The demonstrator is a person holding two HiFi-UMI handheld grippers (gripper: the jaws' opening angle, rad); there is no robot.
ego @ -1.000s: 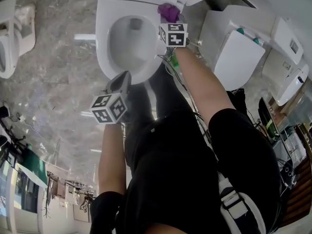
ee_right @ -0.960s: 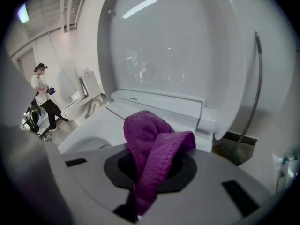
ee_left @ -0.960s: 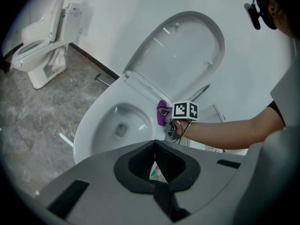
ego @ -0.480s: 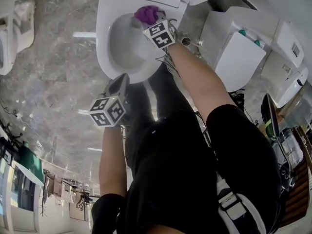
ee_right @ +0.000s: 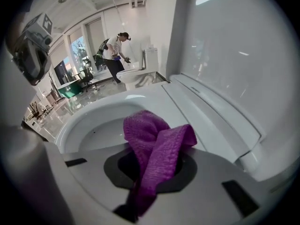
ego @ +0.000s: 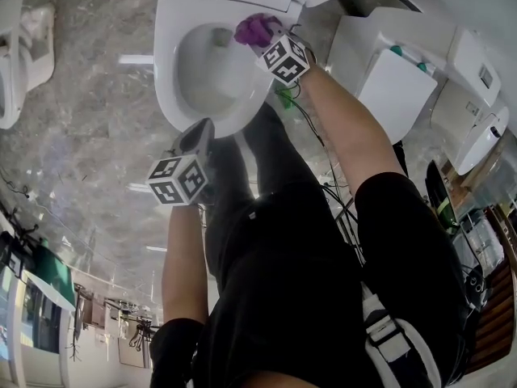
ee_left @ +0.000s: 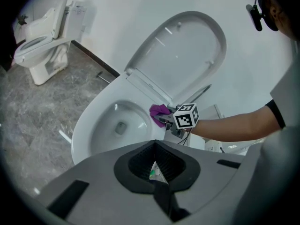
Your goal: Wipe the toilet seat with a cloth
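The white toilet seat (ego: 168, 71) lies down on the bowl, with its lid (ee_left: 180, 50) raised against the wall. A purple cloth (ego: 255, 29) is bunched at the seat's rear right, by the hinge. My right gripper (ego: 262, 39) is shut on the purple cloth (ee_right: 157, 146), which hangs out of its jaws over the seat's back rim (ee_right: 154, 95). In the left gripper view the right gripper (ee_left: 165, 119) and the cloth (ee_left: 159, 111) sit at the inner edge of the seat. My left gripper (ego: 202, 133) hovers above the seat's front rim, shut and holding nothing (ee_left: 154, 167).
A second toilet (ee_left: 40, 36) stands on the grey marble floor to the left. More white toilets and lids (ego: 396, 87) crowd the right side. Cables (ego: 300, 113) trail from the right gripper. Another person (ee_right: 115, 50) works far off.
The right gripper has carried the cloth left from the seat's rear right corner toward the bowl opening, rolling as it went. The left gripper has stayed put.
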